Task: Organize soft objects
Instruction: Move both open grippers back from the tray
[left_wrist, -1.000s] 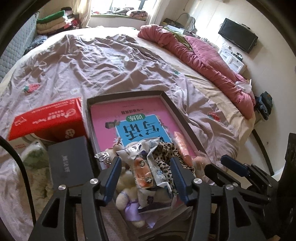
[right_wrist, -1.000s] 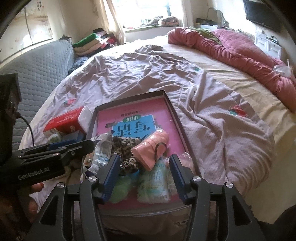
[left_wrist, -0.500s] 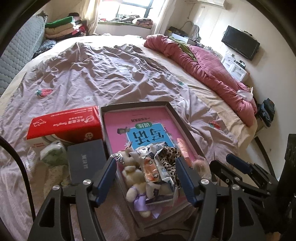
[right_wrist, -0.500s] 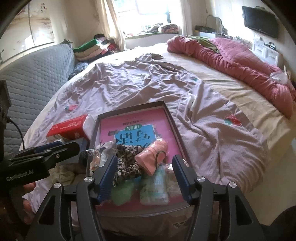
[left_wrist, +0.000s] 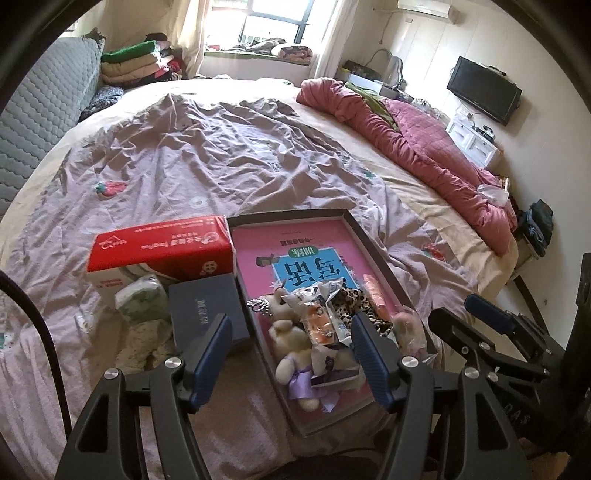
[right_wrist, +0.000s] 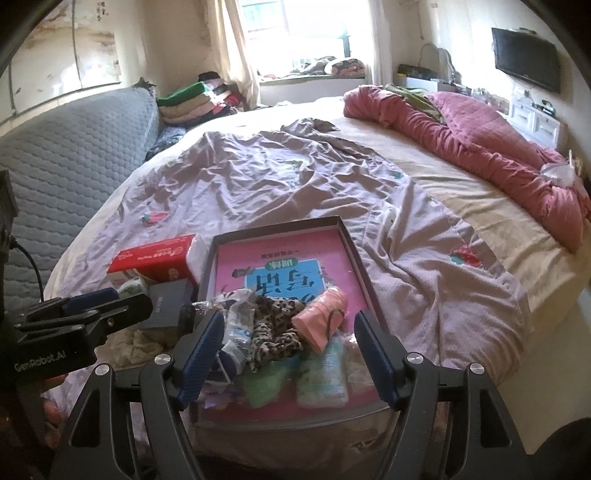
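A dark shallow tray (left_wrist: 373, 247) (right_wrist: 354, 251) lies on the bed with a pink book in it. Soft things are heaped at its near end: a plush bear (left_wrist: 295, 339), a plastic packet (left_wrist: 325, 317), a leopard-print scrunchie (right_wrist: 273, 325), a pink pouch (right_wrist: 321, 317), a green piece (right_wrist: 264, 380) and a wipes pack (right_wrist: 325, 376). My left gripper (left_wrist: 291, 354) hovers open above the bear and packet, holding nothing. My right gripper (right_wrist: 288, 354) hangs above the scrunchie and pouch, its jaws opening, nothing pressed between them. Each gripper shows at the edge of the other's view.
Left of the tray sit a red tissue box (left_wrist: 162, 247), a dark blue box (left_wrist: 207, 310) and a green-white pack (left_wrist: 142, 299). A crumpled lilac sheet (left_wrist: 221, 155) covers the bed. A pink quilt (left_wrist: 406, 140) lies along the right, a grey quilted panel (right_wrist: 55, 158) on the left.
Both grippers have lifted and drawn back from the tray, and both jaws stand wider. The soft things stay heaped in the tray.
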